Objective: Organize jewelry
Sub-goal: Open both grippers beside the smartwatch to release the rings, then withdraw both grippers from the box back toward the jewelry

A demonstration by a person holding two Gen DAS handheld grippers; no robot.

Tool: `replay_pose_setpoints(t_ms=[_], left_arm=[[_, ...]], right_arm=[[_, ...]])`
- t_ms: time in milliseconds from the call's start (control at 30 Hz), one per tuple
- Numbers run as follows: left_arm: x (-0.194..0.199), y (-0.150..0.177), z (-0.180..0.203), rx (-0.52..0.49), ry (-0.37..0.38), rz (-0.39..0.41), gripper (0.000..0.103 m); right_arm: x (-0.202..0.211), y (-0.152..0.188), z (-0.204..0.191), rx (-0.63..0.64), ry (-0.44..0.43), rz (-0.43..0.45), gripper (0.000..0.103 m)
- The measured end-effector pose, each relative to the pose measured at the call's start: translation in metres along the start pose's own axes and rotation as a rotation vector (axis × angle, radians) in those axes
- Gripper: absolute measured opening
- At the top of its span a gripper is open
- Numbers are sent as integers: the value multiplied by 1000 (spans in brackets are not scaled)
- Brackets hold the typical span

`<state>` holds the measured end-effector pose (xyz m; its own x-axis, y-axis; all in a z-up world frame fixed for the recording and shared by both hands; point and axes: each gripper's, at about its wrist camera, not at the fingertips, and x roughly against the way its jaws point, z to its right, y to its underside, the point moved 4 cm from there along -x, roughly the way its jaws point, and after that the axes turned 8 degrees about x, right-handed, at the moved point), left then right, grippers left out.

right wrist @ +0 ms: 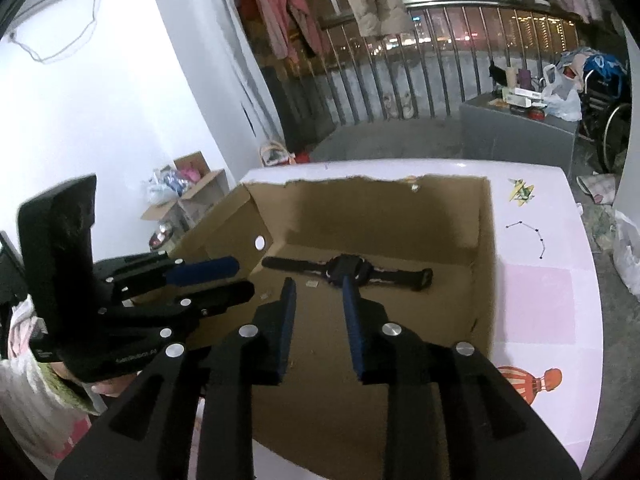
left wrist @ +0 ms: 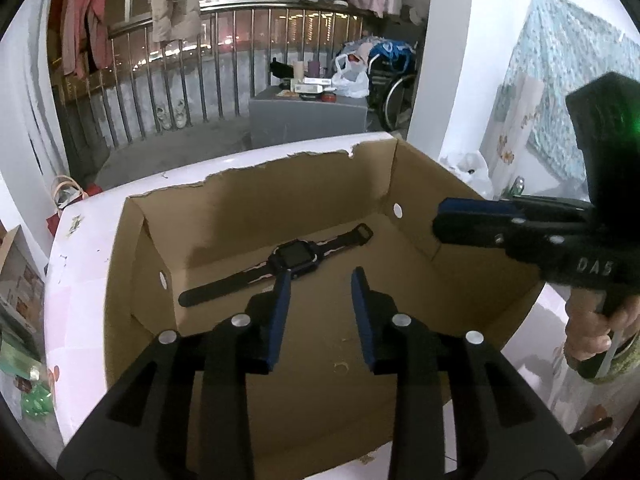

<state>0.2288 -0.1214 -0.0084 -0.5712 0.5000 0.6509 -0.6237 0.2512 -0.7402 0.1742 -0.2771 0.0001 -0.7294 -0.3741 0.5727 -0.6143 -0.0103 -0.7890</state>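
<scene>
A: Where's the watch?
B: One black smartwatch point(left wrist: 294, 262) flat on the floor of the open cardboard box point(left wrist: 416, 216), toward its far wall, strap stretched out both ways. Nothing else in the box but crumbs.
A: Claws?
B: Left gripper point(left wrist: 321, 280) and right gripper point(right wrist: 318, 286) both spread a little, nothing between the pads. Both hang over the box's near half, tips short of the watch, not touching it.
A: Obstructions?
B: Box walls only; far wall's top edge is torn. One hole in each side wall.
A: Surroundings?
B: Box sits on a white-pink tabletop point(right wrist: 536, 300); a balloon sticker point(right wrist: 528, 384) near its right edge. Railing point(left wrist: 224, 80) and hung clothes behind.
</scene>
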Motion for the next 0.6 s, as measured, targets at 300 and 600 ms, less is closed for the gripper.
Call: replay_pose_setpoints(t_ms=[300,600], left_arm=[[50,9,-5,19,12,99,30],[104,74,7,-31,67,109,30]], right_arm=[[46,10,-12,26,-27,102,25],[80,59,-57,157,-123,101,25]])
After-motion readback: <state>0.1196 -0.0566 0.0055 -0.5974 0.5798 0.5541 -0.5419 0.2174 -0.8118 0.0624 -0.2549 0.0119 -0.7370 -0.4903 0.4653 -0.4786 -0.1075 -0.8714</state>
